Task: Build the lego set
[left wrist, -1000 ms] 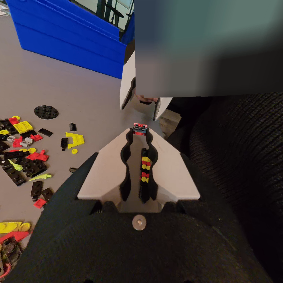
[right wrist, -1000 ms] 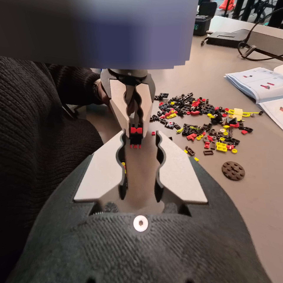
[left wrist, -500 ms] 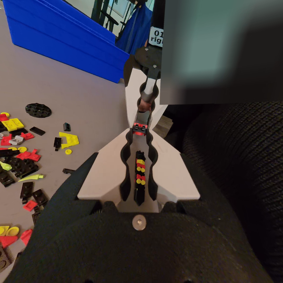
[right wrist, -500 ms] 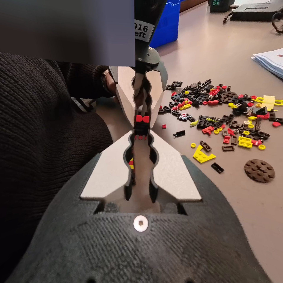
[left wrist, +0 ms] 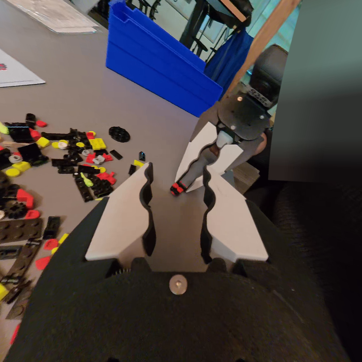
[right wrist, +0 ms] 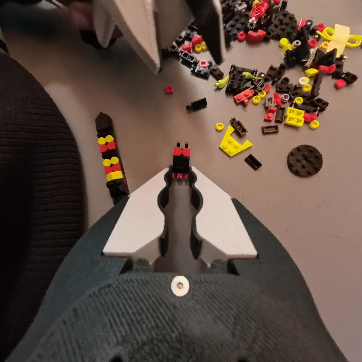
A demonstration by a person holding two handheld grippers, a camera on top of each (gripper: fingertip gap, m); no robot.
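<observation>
My right gripper (right wrist: 180, 169) is shut on a small black and red lego assembly (right wrist: 181, 156), held at the fingertips just above the grey table (right wrist: 254, 215). A long black strip with yellow and red studs (right wrist: 109, 156) lies on the table to its left, next to a dark knitted sleeve. My left gripper (left wrist: 177, 170) is open and empty. In the left wrist view the right gripper (left wrist: 181, 189) shows ahead with the small assembly (left wrist: 177, 189) at its tips. The left gripper's fingers (right wrist: 141, 29) show at the top of the right wrist view.
A pile of loose black, red and yellow lego pieces (right wrist: 284, 78) lies right of the grippers, with a yellow wedge plate (right wrist: 233, 145) and a round black plate (right wrist: 304, 160) nearer. A blue bin (left wrist: 156, 58) stands at the back. Instruction sheets (left wrist: 15, 74) lie far left. Across from one pair of fingers to the other is roughly 8 centimetres. The round black plate (right wrist: 304, 160) is about 11 centimetres from my right fingertips. Seen from the left wrist view (left wrist: 122, 133) as well.
My left gripper has opened and let go of the small assembly. My right gripper has shut on it and drawn it away. The two grippers have moved apart.
</observation>
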